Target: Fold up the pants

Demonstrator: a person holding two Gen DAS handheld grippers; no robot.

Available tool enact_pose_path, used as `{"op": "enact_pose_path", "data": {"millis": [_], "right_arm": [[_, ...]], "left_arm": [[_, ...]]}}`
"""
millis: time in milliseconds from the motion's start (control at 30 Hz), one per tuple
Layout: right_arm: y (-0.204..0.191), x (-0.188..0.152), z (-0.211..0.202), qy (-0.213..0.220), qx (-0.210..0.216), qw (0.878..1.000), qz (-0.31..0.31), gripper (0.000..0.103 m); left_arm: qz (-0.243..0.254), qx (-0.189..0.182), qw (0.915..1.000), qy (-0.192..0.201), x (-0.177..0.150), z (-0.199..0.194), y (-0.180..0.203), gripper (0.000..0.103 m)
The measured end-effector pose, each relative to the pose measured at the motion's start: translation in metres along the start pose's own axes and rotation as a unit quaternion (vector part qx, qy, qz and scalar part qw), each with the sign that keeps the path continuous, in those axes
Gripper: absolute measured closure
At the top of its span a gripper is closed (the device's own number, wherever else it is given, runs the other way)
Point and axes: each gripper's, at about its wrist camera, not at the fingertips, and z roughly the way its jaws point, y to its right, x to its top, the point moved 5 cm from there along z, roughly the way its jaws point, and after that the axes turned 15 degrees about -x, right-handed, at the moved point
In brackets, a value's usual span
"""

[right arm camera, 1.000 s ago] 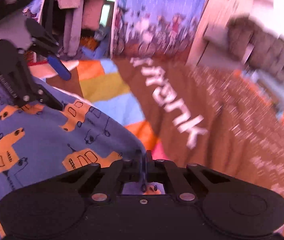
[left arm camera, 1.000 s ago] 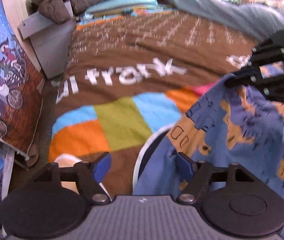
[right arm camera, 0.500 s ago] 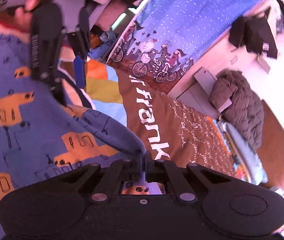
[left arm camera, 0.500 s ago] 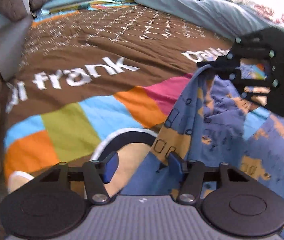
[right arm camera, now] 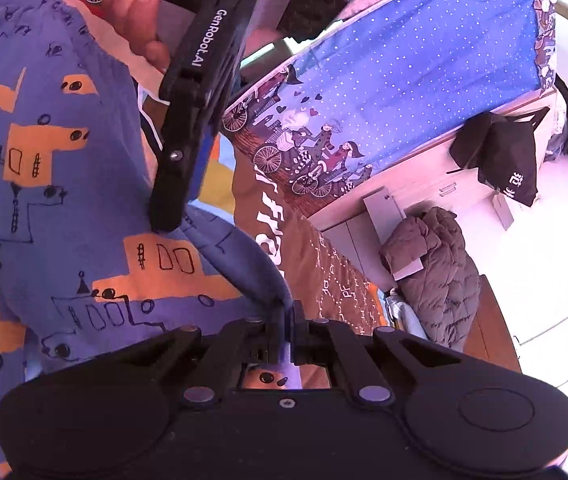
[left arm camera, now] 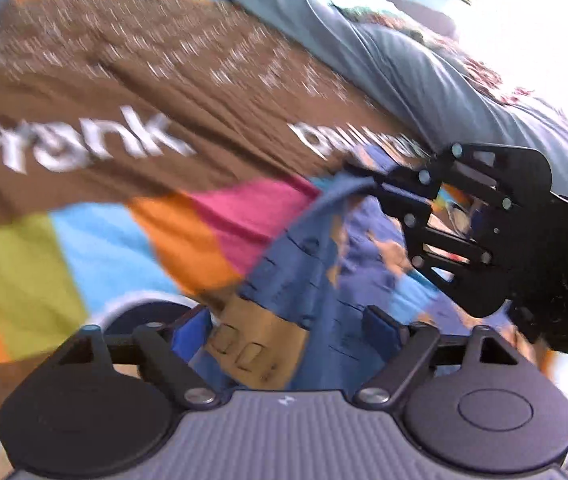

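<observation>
Your right gripper [right arm camera: 288,316] pinches the pants [right arm camera: 55,200]; your left gripper [left arm camera: 292,326] is opening, fabric lying loose between its fingers [left arm camera: 380,322].

Bed, brown patchwork cover [left arm camera: 95,92]; pants [right arm camera: 43,200] on it.

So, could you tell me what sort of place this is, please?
Most likely a bedroom: the pants lie on a bed with a brown bedspread and a rumpled duvet, with a cabinet alongside.

The right gripper [right arm camera: 288,314] is clamped on the pants [right arm camera: 63,184], while the left gripper [left arm camera: 290,330], jaws opening astride the cloth, sits at its 11 o'clock.
</observation>
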Motion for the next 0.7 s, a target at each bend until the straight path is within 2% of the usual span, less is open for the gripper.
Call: {"op": "enact_pose_path", "data": {"millis": [33,133,367,467,500,533,700], "right_arm": [[0.001,0.0,0.0,0.001,-0.002,1.0,0.002,0.103],[0.002,-0.001,-0.003,0.004,-0.006,1.0,0.001,0.103],[0.001,-0.001,-0.011,0.004,-0.009,1.0,-0.008,0.103],[0.002,0.002,-0.013,0.0,-0.01,1.0,-0.01,0.103],[0.002,0.003,-0.015,-0.002,-0.01,1.0,-0.012,0.103],[0.002,0.004,-0.016,-0.004,-0.011,1.0,-0.013,0.103],[0.01,0.017,-0.032,-0.011,-0.015,1.0,-0.011,0.103]], "left_arm": [[-0.006,-0.002,1.0,-0.001,0.001,0.004,-0.001,0.036],[-0.002,-0.009,0.9999,0.003,0.006,0.007,0.0,0.052],[0.013,-0.005,0.9999,0.01,0.007,-0.009,0.013,0.055],[0.017,0.001,0.9997,0.015,0.008,-0.018,0.022,0.08],[0.021,0.008,0.9996,0.014,0.009,-0.019,0.026,0.093],[0.027,0.024,0.9993,0.011,0.009,-0.018,0.03,0.096],[0.077,0.117,0.9901,0.013,0.01,-0.024,0.069,0.098]]}}
